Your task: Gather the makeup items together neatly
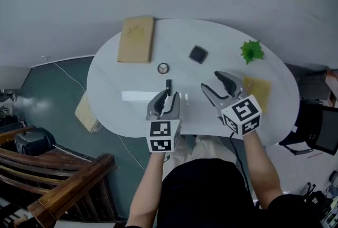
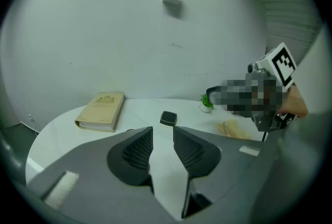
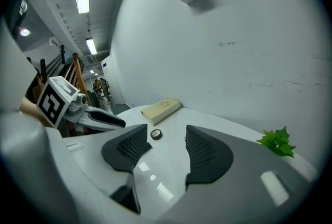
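Head view: left gripper (image 1: 167, 99) and right gripper (image 1: 210, 80) both spread, empty.
Slim black makeup stick (image 1: 168, 86) sits just ahead of left jaws, apart from black square compact (image 1: 198, 54); best pinch stick mid-length, squarely, before carrying over.

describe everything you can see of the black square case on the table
The black square case is small and flat, with rounded corners and a dark lid that looks like plastic and appears shut. It lies flat on the white table, turned a little askew, between the small round case and the green plant, apart from both. Nothing but the table touches it.
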Motion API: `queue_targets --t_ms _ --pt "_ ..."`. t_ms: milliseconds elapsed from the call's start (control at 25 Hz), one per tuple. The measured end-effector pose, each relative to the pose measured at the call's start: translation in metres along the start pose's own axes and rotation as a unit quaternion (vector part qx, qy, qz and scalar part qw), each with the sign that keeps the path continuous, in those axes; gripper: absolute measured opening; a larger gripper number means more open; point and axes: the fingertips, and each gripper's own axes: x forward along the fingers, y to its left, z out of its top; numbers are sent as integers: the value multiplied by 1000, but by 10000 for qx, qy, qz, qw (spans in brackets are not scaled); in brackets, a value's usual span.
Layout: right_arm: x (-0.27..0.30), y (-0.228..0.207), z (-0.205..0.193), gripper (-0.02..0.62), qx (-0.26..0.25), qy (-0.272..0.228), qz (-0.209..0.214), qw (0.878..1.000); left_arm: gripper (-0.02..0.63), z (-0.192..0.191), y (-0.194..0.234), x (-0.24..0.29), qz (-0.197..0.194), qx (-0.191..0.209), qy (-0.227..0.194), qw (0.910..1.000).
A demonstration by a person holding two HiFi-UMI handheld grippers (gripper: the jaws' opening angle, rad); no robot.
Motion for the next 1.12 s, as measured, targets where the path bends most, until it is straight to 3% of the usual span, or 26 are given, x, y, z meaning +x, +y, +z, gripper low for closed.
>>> queue_targets --t_ms 440,1120 --pt "41 -26 -10 232 -362 382 -145 9985 110 29 2 -11 -19 -38 -258 9997" --pt "111 -74 -62 274 -573 1195 -172 9910 109 32 2 2 -145 147 -289 9994"
